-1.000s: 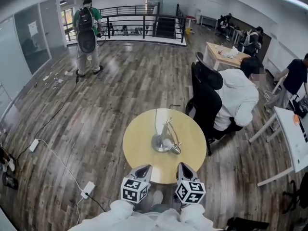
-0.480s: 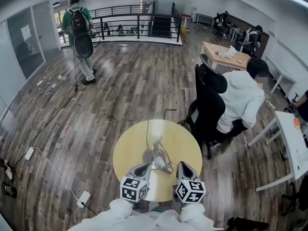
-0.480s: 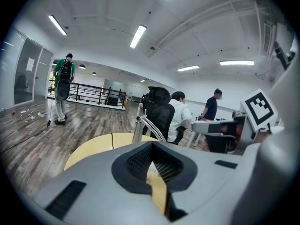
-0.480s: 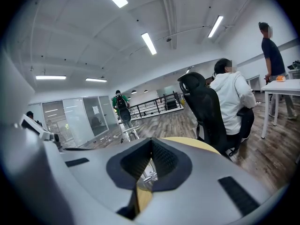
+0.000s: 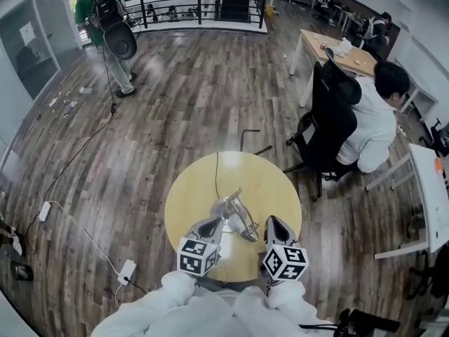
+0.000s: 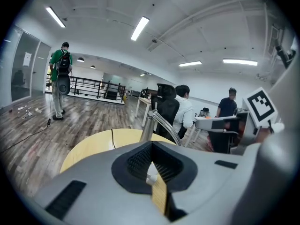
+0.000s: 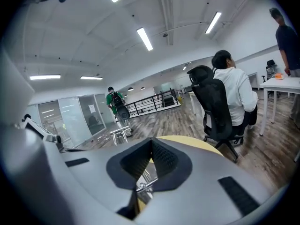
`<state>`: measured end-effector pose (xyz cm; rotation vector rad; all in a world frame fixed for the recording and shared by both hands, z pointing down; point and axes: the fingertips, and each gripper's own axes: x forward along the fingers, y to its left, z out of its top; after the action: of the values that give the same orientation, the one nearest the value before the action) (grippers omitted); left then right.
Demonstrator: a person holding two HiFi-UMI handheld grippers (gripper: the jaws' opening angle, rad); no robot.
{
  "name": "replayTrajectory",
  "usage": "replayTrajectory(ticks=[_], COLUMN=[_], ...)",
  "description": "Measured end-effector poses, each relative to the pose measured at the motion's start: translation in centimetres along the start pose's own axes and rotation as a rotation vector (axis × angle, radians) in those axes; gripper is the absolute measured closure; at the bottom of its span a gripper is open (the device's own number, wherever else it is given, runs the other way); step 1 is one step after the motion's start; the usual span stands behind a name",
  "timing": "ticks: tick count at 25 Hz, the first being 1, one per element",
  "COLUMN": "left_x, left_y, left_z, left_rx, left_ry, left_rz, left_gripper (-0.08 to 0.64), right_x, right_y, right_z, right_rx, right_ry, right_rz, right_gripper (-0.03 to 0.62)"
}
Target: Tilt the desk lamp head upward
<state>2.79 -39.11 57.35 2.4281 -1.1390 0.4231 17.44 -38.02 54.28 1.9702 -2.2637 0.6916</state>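
Note:
A silver desk lamp [image 5: 235, 213] stands on the round yellow table [image 5: 196, 188], its jointed arm folded over and its head [image 5: 250, 234] low at the near side. My left gripper [image 5: 212, 224] is shut and empty just left of the lamp's base. Just right of the head, my right gripper [image 5: 271, 221] is also shut and empty. In the left gripper view the closed jaws [image 6: 152, 149] point at the lamp's arm [image 6: 159, 122]. In the right gripper view the lamp's joint [image 7: 118, 132] shows past the closed jaws [image 7: 151, 144]. Neither gripper touches the lamp.
The lamp's cord [image 5: 216, 173] runs over the table's far edge. A person in white sits in a black chair [image 5: 333, 121] at the right, near a white desk [image 5: 429, 188]. A power strip [image 5: 128, 268] and cables lie on the floor at the left. A person with a backpack [image 5: 105, 20] stands far left.
Both grippers have moved forward from the table's near edge to either side of the lamp. The head camera has moved closer to the table.

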Motion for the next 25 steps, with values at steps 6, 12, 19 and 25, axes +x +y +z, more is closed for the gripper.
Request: replayTrajectory(ticks=[6, 12, 19, 25], left_x=[2.1, 3.6, 7.2, 10.0], left_y=[3.0, 4.1, 2.5, 1.5], left_z=[0.5, -0.6, -0.5, 0.9], left_rx=[0.052, 0.181, 0.26, 0.28], left_ry=[0.007, 0.002, 0.001, -0.015], left_rz=[0.005, -0.058, -0.217, -0.247], left_gripper=[0.56, 0.498, 0.381, 0.35], right_x=[0.9, -0.2, 2.5, 4.7], right_y=[-1.8, -3.6, -1.1, 0.6], right_z=[-0.7, -7.5, -13.4, -15.6], right_rx=[0.008, -0.101, -0.24, -0.271], right_ry=[0.014, 0.178, 0.275, 0.297], right_rz=[0.103, 0.261, 0.458, 0.538], right_gripper=[0.578, 0.432, 0.352, 0.316])
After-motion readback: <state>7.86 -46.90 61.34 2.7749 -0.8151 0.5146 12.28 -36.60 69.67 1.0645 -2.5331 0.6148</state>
